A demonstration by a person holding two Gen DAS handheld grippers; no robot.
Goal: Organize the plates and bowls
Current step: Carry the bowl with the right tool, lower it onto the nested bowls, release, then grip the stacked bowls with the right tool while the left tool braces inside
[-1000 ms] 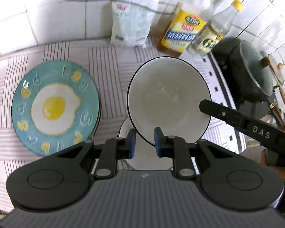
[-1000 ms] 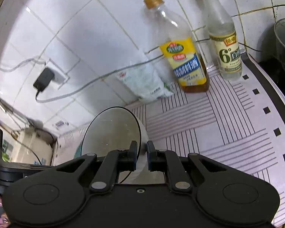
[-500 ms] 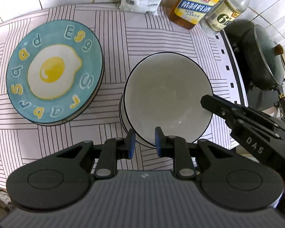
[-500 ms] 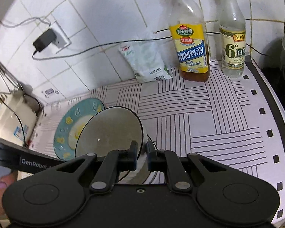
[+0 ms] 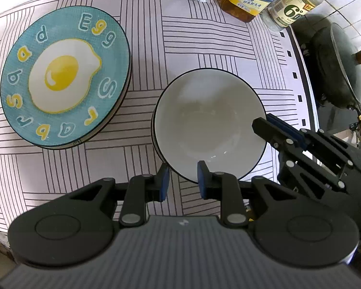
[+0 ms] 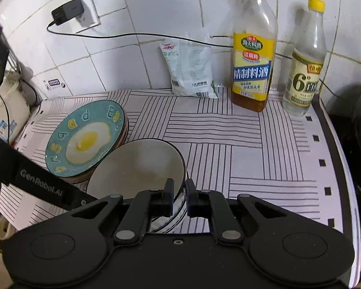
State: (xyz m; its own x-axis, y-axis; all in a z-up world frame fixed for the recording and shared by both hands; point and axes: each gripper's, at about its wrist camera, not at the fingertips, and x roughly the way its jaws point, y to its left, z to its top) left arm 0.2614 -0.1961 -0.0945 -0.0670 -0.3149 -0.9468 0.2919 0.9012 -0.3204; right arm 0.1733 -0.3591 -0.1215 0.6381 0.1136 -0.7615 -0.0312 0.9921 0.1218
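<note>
A white bowl [image 5: 208,122] with a dark rim sits nested on top of other bowls on the striped table [image 5: 204,38], just right of a stack of plates whose top one is a blue egg plate [image 5: 62,77]. The right gripper [image 6: 179,193] has its fingers [image 6: 169,192] pinched narrow over the bowl's near rim, one inside and one outside. The left gripper [image 5: 180,183] hangs at the bowl's near edge with its fingers [image 5: 163,180] a moderate gap apart; from here I cannot tell whether they touch the rim. Against the tiled wall stand a salt bag [image 6: 189,69], a cooking wine bottle [image 6: 252,55] and a vinegar bottle [image 6: 305,67]. A lidded wok [image 5: 337,65] sits off the table's right end.
</note>
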